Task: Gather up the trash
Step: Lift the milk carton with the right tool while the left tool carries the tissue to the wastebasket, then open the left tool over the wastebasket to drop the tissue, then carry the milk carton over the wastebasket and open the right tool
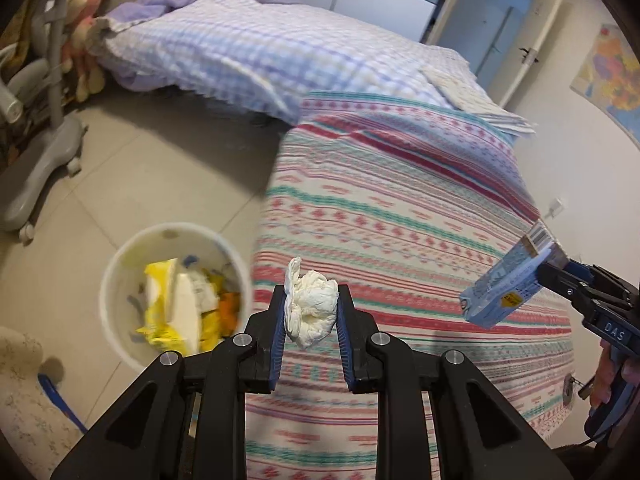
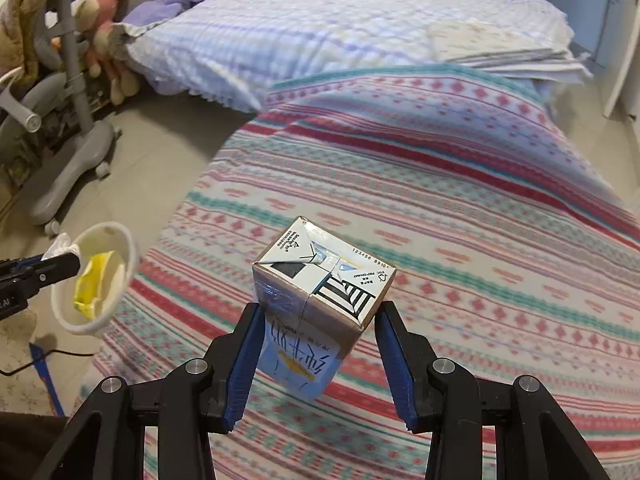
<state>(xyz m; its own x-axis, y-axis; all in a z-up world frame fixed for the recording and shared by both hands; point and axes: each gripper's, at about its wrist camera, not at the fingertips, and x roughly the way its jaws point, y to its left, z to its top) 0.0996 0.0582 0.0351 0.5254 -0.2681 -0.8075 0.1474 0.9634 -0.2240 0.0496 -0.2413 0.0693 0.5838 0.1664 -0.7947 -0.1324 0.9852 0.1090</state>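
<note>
My left gripper [image 1: 312,300] is shut on a crumpled white tissue [image 1: 314,312], held above the edge of the bed. Just left of it on the floor stands a white bin [image 1: 120,264] with yellow wrappers inside. At the right of the left wrist view, my right gripper [image 1: 550,270] holds a blue and white drink carton [image 1: 500,284] in the air over the blanket. In the right wrist view the carton [image 2: 320,292] sits between the blue pads of the right gripper [image 2: 320,312], its folded end towards the camera. The left gripper [image 2: 68,262], tissue [image 2: 60,244] and bin [image 2: 128,248] appear at the far left.
A bed with a striped blanket [image 1: 400,220] fills the middle and right. A checked duvet [image 1: 260,52] lies behind it. A grey wheeled chair base [image 1: 44,160] and plush toys [image 1: 88,20] stand at the left on the tiled floor [image 1: 160,168]. A door [image 1: 492,28] is at the back.
</note>
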